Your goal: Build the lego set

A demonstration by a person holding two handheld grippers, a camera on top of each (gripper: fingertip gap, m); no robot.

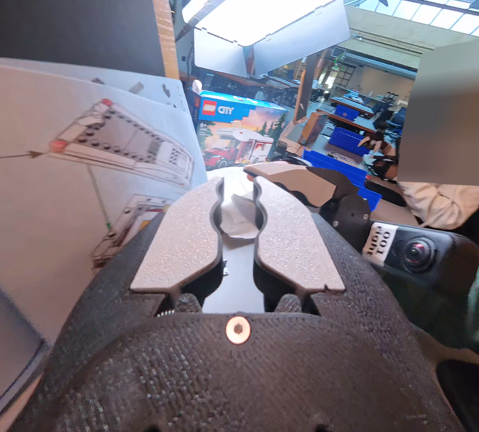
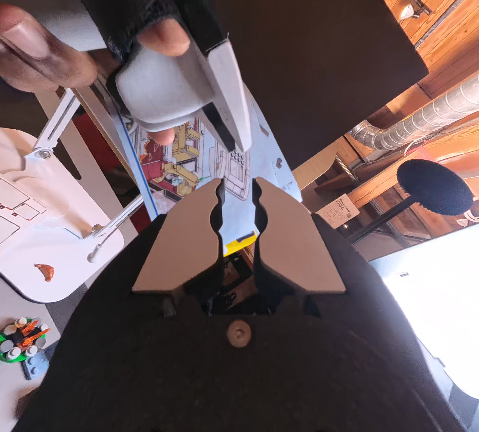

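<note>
Up close, the left claw [image 1: 237,181] stands with its fingers a little apart, nothing pressed between them; a pale folded paper shows behind the gap. Just to its left hangs an open instruction booklet [image 1: 108,139], with a toy set box [image 1: 233,132] beyond. The right claw [image 2: 237,182] is likewise slightly apart and grips nothing, pointing at the booklet page. A gloved hand [image 2: 124,18] holds the other tool above it. Small brick pieces [image 2: 20,339] lie on the white tabletop [image 2: 10,404].

Both grippers [image 1: 238,184] had grey textured fingers [image 1: 181,233] on black ribbed bodies; a copper-coloured screw [image 1: 238,329] sat centred.
</note>
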